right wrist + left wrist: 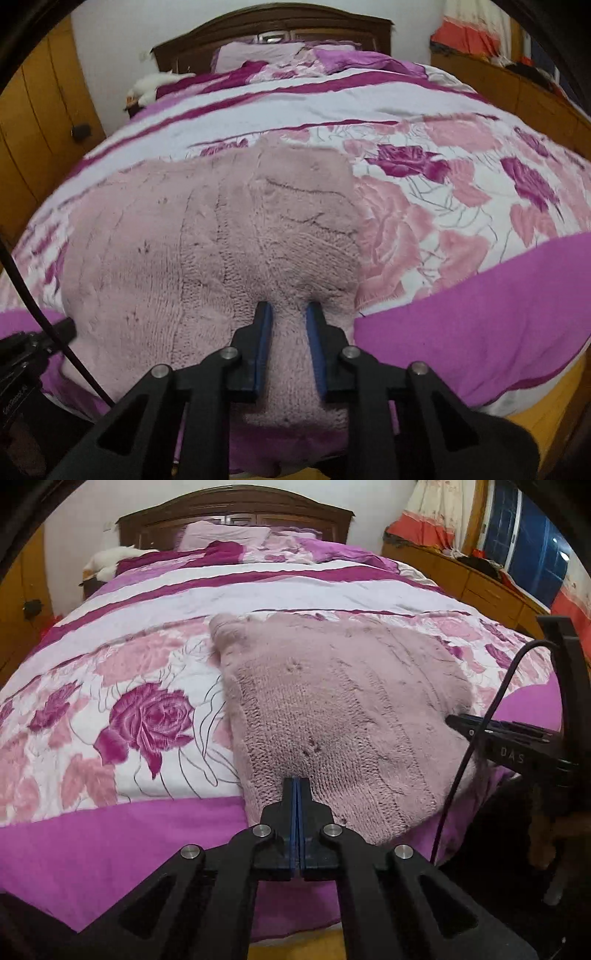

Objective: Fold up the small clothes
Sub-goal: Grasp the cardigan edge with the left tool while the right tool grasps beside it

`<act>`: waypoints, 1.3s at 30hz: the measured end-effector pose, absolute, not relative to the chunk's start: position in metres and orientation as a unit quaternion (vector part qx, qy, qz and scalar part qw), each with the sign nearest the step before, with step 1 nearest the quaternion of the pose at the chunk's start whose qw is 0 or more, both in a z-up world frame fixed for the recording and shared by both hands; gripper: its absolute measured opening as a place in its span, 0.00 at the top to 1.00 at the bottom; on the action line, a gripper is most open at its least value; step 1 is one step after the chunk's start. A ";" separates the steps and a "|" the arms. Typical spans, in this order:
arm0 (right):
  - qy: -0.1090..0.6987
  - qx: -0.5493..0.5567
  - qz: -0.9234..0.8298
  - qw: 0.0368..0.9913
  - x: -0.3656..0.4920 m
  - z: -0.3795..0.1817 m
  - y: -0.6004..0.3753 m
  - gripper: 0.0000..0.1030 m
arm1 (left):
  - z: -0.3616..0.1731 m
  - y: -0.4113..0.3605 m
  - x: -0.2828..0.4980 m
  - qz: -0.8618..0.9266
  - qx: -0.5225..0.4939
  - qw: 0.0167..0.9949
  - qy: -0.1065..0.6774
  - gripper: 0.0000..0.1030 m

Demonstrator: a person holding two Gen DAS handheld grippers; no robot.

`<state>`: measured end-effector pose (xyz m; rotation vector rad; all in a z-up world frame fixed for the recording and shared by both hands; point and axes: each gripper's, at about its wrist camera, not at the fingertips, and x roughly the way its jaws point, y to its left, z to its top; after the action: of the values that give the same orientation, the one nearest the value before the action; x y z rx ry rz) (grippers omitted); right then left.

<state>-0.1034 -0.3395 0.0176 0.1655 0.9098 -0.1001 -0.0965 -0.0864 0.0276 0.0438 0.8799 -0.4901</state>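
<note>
A pink knitted sweater (340,701) lies flat on the flowered bedspread (147,716), close to the bed's near edge. My left gripper (298,782) is shut, its blue pads pressed together with no fabric showing between them, and its tips hover at the sweater's near hem. In the right wrist view a bunched fold of the sweater (184,240) runs between the blue pads of my right gripper (289,308), which is shut on it. The right gripper's tip (456,722) also shows at the sweater's right side. The left gripper's tip (68,326) shows at its left side.
The bed fills both views, with pillows (225,535) and a dark wooden headboard (236,506) at the far end. A white plush toy (110,559) lies at the far left. Wooden cabinets (480,579) line the right wall under a window. A black cable (480,720) hangs at the right.
</note>
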 end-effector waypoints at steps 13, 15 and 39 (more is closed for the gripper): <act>0.449 0.166 0.043 0.877 0.005 0.056 -0.381 0.77 | 0.037 -0.058 0.074 -0.291 -0.158 0.809 0.485 1.00; 0.495 0.170 0.045 0.851 0.037 0.035 -0.387 0.77 | 0.012 -0.063 0.108 -0.279 -0.172 0.783 0.528 1.00; 0.474 0.340 0.166 0.796 0.042 -0.022 -0.411 0.69 | -0.017 -0.048 0.091 -0.281 -0.334 0.718 0.542 1.00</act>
<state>0.0418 -0.4110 -0.0223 0.7298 1.0173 0.3570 0.0906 -0.0478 -0.0171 -0.7392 1.1981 -0.6205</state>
